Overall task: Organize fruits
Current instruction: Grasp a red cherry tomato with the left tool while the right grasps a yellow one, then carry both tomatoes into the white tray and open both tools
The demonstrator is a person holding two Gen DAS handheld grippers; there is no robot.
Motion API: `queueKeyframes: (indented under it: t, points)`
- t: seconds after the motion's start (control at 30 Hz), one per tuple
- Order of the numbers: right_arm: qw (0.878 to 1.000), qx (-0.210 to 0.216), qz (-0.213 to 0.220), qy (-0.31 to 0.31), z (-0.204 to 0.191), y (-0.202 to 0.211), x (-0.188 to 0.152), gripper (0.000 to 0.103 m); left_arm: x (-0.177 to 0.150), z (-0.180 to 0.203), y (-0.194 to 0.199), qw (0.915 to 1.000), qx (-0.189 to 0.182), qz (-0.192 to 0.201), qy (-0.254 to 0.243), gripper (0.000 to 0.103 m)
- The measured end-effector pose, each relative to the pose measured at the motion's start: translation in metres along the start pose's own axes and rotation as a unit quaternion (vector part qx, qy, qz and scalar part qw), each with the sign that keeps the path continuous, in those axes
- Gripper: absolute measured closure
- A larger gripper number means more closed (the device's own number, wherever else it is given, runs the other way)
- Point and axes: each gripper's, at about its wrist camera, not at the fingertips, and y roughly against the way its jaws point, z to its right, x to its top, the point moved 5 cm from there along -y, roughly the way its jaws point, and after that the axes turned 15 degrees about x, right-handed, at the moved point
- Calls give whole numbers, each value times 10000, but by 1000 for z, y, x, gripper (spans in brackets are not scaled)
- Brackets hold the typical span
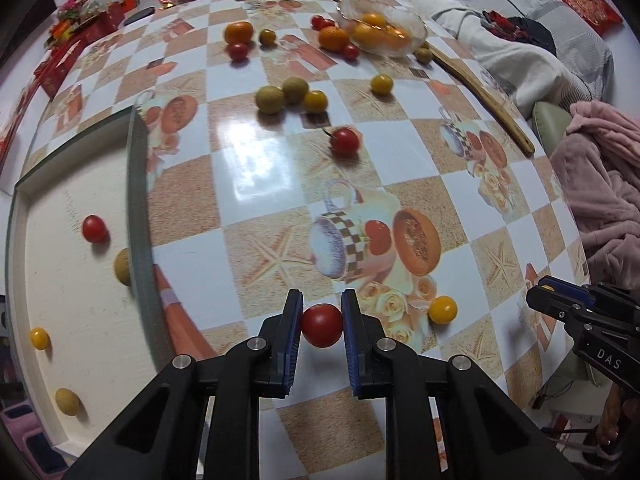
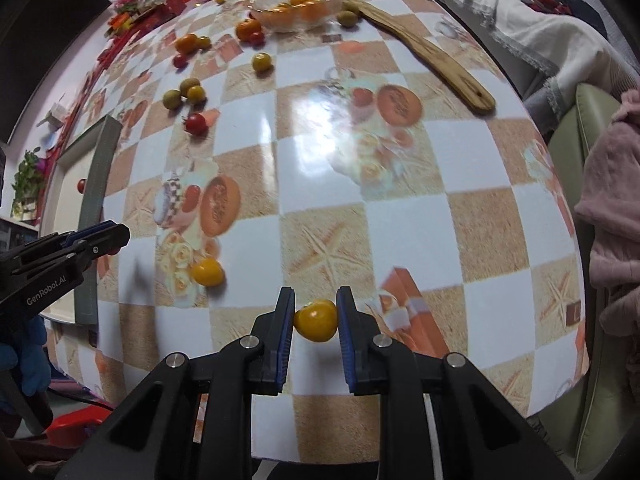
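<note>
The left gripper (image 1: 322, 320) is clenched on a red cherry tomato (image 1: 322, 325) above the checkered tablecloth (image 1: 256, 168) beside the white tray (image 1: 60, 280); the right gripper (image 2: 316, 318) – its body printed "DAS", the left's "GenRobot.AI" – grasps a yellow cherry tomato (image 2: 316, 320).

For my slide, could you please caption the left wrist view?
Left tongs grip a red tomato beside the tray.

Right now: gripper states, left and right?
Left gripper: closed on a red cherry tomato.
Right gripper: closed on a yellow cherry tomato.
</note>
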Motion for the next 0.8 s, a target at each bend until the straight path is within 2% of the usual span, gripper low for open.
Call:
queueKeyframes:
  t: [0.37,0.6,0.8]
  points:
    - [9934,411,-178,1061,-78,-23,42,80,-10,-76,10,9951,348,106,918,82]
    - [9816,851,-390,1667,-141,-47,64,80,-21,-143,4,9841,845,70,1560,82]
    - [9689,1232,-544,2074,-199,-72,96,80,-18,-196,-10,9722,1320,84,1935,82]
